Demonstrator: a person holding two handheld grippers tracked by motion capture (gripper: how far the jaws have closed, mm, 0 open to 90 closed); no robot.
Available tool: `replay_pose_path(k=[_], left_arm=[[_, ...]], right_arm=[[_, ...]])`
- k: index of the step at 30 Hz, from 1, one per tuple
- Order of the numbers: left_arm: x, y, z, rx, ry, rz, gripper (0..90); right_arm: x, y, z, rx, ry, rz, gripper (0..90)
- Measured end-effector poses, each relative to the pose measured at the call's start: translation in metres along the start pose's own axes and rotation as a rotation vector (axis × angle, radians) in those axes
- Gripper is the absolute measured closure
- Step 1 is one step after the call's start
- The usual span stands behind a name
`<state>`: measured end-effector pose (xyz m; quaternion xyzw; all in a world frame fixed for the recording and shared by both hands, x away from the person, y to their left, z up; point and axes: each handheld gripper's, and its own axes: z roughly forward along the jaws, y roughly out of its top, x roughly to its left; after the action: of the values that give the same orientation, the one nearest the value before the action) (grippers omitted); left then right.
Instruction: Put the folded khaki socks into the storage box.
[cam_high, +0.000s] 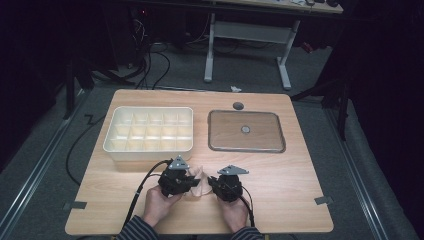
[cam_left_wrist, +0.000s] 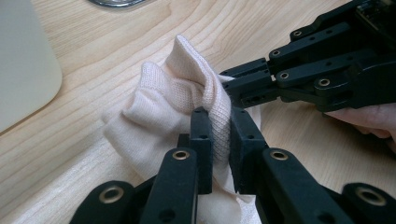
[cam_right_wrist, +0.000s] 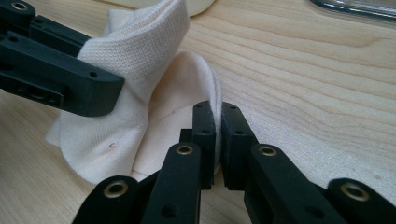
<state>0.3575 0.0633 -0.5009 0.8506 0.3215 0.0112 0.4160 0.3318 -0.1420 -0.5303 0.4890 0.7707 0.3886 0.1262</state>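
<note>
A cream knitted sock (cam_high: 200, 184) lies bunched on the wooden table (cam_high: 280, 185) near its front edge, between the two hands. My left gripper (cam_left_wrist: 221, 126) is shut on a ribbed fold of the sock (cam_left_wrist: 159, 112). My right gripper (cam_right_wrist: 218, 122) is shut on a thin edge of the same sock (cam_right_wrist: 140, 60). In the left gripper view the right gripper's jaws come in from the right and pinch the cloth. In the high view the left gripper (cam_high: 186, 181) and right gripper (cam_high: 216, 183) face each other across the sock.
A white divided organiser box (cam_high: 149, 132) stands at the back left. At the back right lies a grey metal tray (cam_high: 246, 131) with a small round piece at its middle. A small dark disc (cam_high: 238, 106) sits behind the tray. Bare wood lies to the right of the hands.
</note>
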Motion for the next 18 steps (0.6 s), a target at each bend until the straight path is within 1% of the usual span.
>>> replay_pose_path(k=[1, 2, 5, 7, 10, 14, 16, 18], left_arm=[[0.0, 0.0, 0.0, 0.003, -0.002, 0.0, 81.3], [0.001, 0.001, 0.001, 0.011, 0.0, 0.017, 81.3], [0.0, 0.001, 0.003, 0.022, 0.005, 0.03, 81.3], [-0.001, 0.0, 0.005, 0.024, 0.008, 0.029, 81.3], [-0.001, -0.001, 0.009, 0.04, 0.02, 0.042, 81.4], [-0.001, -0.001, 0.014, 0.066, 0.03, 0.046, 82.1], [-0.001, -0.001, 0.016, 0.072, 0.028, 0.048, 82.3], [0.0, -0.001, 0.017, 0.074, 0.023, 0.041, 82.0]], right_arm=[[0.0, 0.0, 0.0, 0.0, -0.001, -0.001, 85.8], [0.0, 0.0, 0.0, 0.0, 0.0, 0.002, 85.7], [0.0, -0.001, 0.0, 0.0, 0.001, 0.0, 85.7], [-0.001, -0.001, 0.001, 0.0, -0.001, 0.001, 85.6], [-0.001, -0.001, 0.001, -0.001, 0.0, 0.0, 85.5], [-0.001, -0.001, 0.001, 0.0, 0.001, 0.001, 85.1], [-0.001, -0.001, 0.001, 0.0, 0.001, -0.005, 84.6], [-0.001, -0.001, 0.001, 0.001, 0.0, -0.003, 83.4]])
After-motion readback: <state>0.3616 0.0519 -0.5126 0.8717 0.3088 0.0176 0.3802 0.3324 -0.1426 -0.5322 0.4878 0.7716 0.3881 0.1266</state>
